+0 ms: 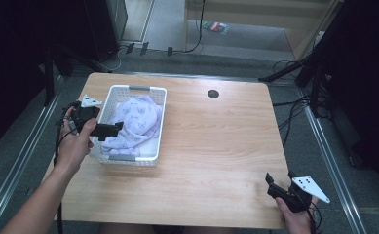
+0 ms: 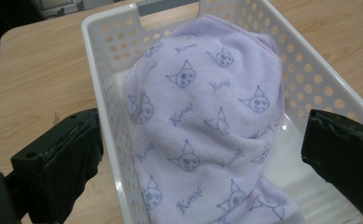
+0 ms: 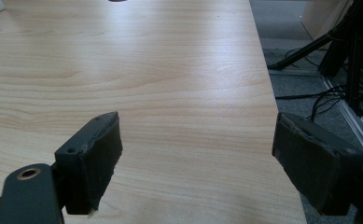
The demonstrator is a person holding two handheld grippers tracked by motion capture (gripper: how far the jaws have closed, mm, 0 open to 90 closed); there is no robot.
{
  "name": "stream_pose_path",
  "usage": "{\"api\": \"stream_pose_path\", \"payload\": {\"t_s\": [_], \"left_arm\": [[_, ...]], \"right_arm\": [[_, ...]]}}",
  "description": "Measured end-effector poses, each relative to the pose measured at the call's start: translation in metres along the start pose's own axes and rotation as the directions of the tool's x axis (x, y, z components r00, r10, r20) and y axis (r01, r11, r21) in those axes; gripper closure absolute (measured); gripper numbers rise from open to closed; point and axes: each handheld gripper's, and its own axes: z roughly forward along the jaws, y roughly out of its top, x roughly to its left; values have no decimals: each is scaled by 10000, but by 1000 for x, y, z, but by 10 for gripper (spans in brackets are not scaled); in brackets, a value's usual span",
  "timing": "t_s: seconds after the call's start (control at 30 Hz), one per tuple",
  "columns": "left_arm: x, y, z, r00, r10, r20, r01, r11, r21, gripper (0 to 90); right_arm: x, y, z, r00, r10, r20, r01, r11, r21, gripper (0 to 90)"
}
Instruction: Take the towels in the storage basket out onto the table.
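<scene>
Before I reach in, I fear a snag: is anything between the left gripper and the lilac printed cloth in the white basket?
Nothing visible: the left gripper, jaws open, faces the lilac printed cloth over the white perforated basket's near wall.

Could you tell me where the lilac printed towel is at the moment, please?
The lilac printed fleece towel lies bunched inside the white perforated plastic basket on the left of the wooden table in the high view, just ahead of the open left gripper.
</scene>
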Motion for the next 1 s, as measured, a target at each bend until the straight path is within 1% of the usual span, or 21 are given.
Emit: {"api": "stream_pose_path", "payload": {"t_s": [0.03,0.2,0.27,0.3,0.4,0.43,0.57,0.63,0.8,0.83,0.9,0.97,1.0], "left_arm": [[1,2,2,10000,-3,54,3,9999,145,0],[1,6,13,10000,-69,45,67,9992,398,0],[0,9,16,10000,38,40,-40,9985,546,0],[0,10,18,10000,-35,-22,36,9987,512,0],[1,14,24,10000,-41,22,39,9978,666,0],[1,15,27,10000,-85,-25,87,9974,711,0],[3,19,39,9996,-207,204,185,9943,1048,0],[4,21,45,9994,-302,190,279,9931,1137,0],[5,26,58,9986,-366,370,304,9870,1577,0],[5,27,61,9986,-340,402,265,9844,1740,0],[5,29,66,9988,-300,382,222,9812,1918,0],[6,30,72,9987,-358,369,270,9760,2163,0],[6,30,74,9987,-388,324,309,9757,2169,0]], "right_arm": [[0,0,0,10000,-6,-5,6,10000,-2,161],[0,0,0,10000,-1,-10,1,10000,-11,161],[0,0,0,10000,4,-17,-4,10000,-9,162],[0,0,0,10000,-7,-22,7,10000,-9,161],[0,0,0,10000,14,-23,-14,10000,1,161],[0,0,0,10000,10,-23,-10,10000,-2,161],[0,0,0,10000,15,-24,-15,10000,-11,162],[0,0,0,10000,19,-27,-19,10000,-9,161],[0,0,0,10000,23,-40,-23,10000,-5,162],[0,0,0,10000,26,-41,-26,10000,-1,161],[0,0,0,10000,11,-45,-11,10000,-2,162],[0,0,0,10000,17,-48,-17,10000,-7,161],[0,0,0,10000,16,-49,-16,10000,-10,161]]}}
